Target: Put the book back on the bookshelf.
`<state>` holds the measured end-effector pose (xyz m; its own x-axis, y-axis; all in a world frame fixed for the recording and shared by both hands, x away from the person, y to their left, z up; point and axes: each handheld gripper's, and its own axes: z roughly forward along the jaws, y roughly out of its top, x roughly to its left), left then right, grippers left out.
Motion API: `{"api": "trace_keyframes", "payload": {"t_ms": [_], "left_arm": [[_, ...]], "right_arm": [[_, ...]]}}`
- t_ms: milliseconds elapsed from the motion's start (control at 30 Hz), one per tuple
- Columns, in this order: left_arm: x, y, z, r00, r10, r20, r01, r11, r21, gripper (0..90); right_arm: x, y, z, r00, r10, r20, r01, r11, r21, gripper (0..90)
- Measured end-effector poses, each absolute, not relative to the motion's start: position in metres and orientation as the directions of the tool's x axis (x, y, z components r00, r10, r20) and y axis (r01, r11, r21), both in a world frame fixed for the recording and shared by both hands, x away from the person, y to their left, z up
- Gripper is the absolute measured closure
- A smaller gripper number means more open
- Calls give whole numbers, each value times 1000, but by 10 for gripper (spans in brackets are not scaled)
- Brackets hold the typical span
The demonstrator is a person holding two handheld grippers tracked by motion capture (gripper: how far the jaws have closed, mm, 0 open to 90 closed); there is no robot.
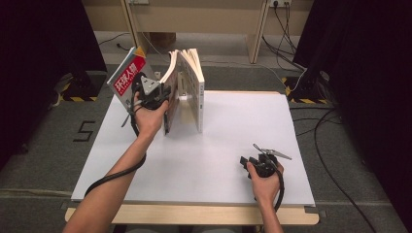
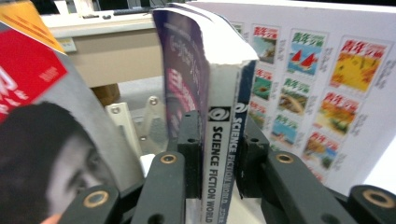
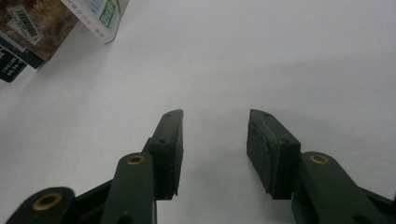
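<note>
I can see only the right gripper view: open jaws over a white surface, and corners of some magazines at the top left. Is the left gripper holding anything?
Observer: Yes. The left gripper is shut on the spine of an upright magazine titled Science Fiction World.
Operator: What stands beside it?
Observer: On one side a red-covered magazine leans away. On the other side stands a magazine with a white back cover, printed with small cover pictures.
Operator: And where am I, seen from above?
Observer: The right gripper is near the front right of the white table, well apart from the magazines.
</note>
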<state>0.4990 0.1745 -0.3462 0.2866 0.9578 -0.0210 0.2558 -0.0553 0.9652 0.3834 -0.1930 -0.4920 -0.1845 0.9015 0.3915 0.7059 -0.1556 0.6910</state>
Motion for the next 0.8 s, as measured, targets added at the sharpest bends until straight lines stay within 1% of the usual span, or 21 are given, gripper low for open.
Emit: {"api": "trace_keyframes", "payload": {"t_ms": [167, 267, 533, 700, 800], "left_arm": [[501, 168, -346, 288, 953, -95, 271, 14, 963, 708], [504, 165, -344, 285, 946, -154, 283, 70, 957, 682], [502, 166, -347, 297, 943, -151, 266, 70, 961, 616], [500, 168, -346, 303, 943, -137, 272, 53, 961, 532], [499, 168, -346, 308, 942, -131, 271, 45, 962, 504]], "right_arm": [[383, -193, -492, -184, 901, 393, 707, -157, 690, 565], [384, -193, -493, -186, 904, 386, 708, -149, 690, 565], [383, -193, -493, -176, 900, 399, 711, -164, 684, 564], [383, -193, -493, -184, 903, 389, 707, -154, 690, 563], [383, -193, -493, -183, 902, 390, 708, -154, 689, 562]]}}
